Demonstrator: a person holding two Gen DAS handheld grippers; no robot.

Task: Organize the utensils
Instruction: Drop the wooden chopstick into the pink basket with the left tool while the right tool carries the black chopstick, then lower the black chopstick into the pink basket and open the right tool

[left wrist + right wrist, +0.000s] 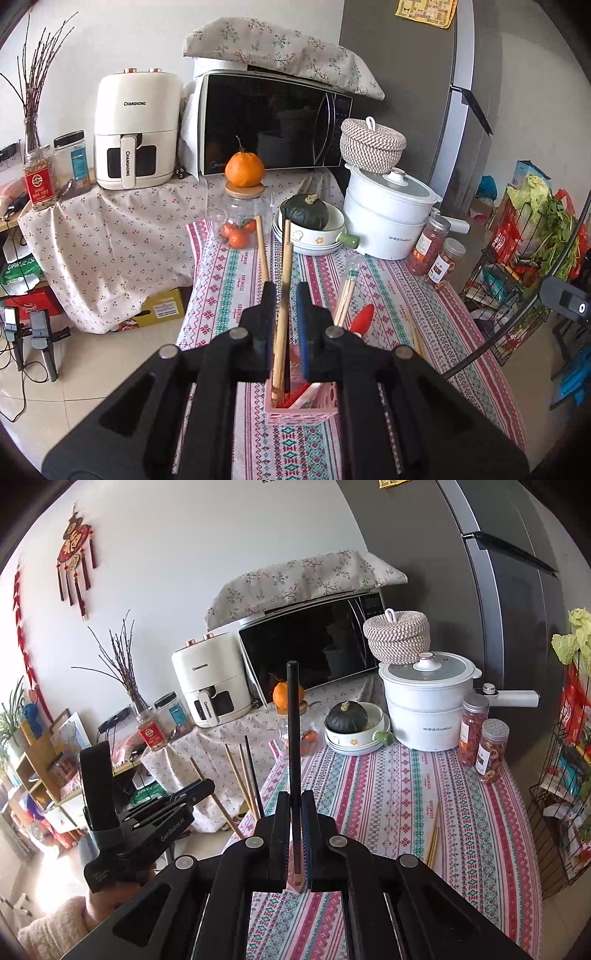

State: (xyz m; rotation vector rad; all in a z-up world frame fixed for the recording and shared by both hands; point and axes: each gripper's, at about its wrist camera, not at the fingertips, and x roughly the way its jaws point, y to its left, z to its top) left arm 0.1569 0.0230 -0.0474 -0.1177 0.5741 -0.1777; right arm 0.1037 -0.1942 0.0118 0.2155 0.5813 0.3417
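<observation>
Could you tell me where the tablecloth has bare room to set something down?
Free: the striped tablecloth between the stacked bowls and the loose chopsticks. Crowded: the far edge, with bowls, white pot and jars.

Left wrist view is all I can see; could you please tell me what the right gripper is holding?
Observer: The right gripper is shut on a slim black chopstick, which stands upright between its jaws.
Operator: Thank you; where is my left gripper relative to it?
Observer: The left gripper is off to its left, apart from it, beside several standing wooden chopsticks.
Operator: What is behind the left gripper?
Observer: A fluffy cream sleeve shows below its handle.
</observation>
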